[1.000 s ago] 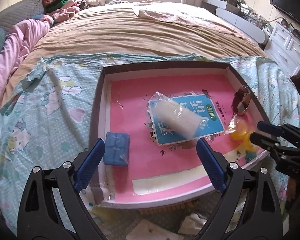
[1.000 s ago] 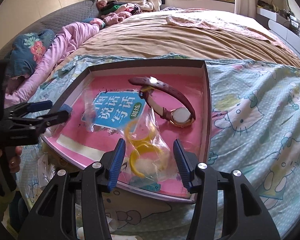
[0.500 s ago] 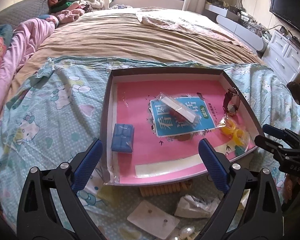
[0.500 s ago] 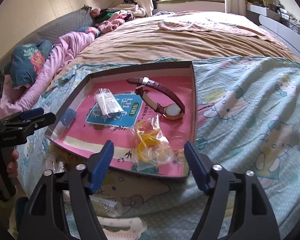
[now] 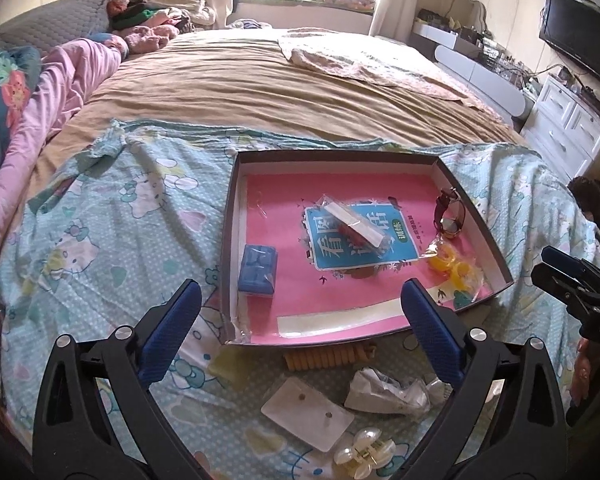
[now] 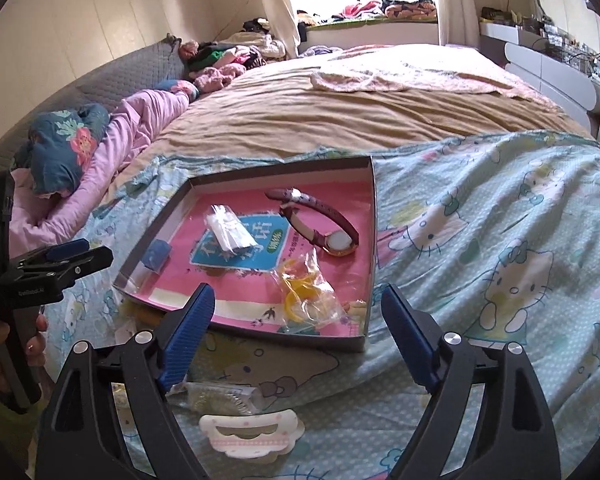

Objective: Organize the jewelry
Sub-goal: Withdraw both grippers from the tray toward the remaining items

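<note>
Both claws, left claw [image 5: 300,312] and right claw [image 6: 296,320], are hanging wide open and empty near the box [image 5: 476,200] holding a watch [image 6: 332,236] on the bed [image 5: 260,84].

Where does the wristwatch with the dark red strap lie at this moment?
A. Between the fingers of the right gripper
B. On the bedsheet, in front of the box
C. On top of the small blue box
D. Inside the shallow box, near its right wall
D: the wristwatch lies on the pink floor of the shallow box, close to its right wall, while the right gripper is open and empty in front of the box.
</note>
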The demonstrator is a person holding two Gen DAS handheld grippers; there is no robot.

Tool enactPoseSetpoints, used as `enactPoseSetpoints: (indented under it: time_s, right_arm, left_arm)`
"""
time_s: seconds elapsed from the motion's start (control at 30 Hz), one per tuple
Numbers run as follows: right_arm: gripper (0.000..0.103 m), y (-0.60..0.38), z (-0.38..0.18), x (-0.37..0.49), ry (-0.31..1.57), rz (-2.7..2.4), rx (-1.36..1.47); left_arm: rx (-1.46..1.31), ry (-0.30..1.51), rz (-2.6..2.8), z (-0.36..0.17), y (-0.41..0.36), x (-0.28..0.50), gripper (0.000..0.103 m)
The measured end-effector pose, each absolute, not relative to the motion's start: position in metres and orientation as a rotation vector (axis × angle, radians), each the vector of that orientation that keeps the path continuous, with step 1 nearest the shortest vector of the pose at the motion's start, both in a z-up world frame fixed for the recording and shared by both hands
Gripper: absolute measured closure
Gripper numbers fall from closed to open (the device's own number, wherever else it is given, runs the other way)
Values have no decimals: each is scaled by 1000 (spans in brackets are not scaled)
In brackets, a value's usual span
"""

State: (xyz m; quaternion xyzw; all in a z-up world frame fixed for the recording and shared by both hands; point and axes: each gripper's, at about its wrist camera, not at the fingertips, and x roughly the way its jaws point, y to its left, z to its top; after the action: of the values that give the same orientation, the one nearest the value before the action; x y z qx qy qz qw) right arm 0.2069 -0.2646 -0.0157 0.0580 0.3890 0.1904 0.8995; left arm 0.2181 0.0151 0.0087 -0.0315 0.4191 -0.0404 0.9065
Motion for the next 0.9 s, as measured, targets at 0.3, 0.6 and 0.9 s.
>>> enactPoseSetpoints:
  time_s: [0.3, 0.6, 0.9]
  right_arm:
    - [19, -259, 9, 190, 743, 416, 114]
    - [19, -261, 27, 173, 700, 414, 113]
    - [19, -262, 39, 156, 668, 420, 109]
  left_arm:
    - [-74, 833, -83, 25, 19, 200, 10]
    - [-72, 803, -78, 37, 20, 178, 10]
    - [-65, 785, -73, 44, 19, 158, 10]
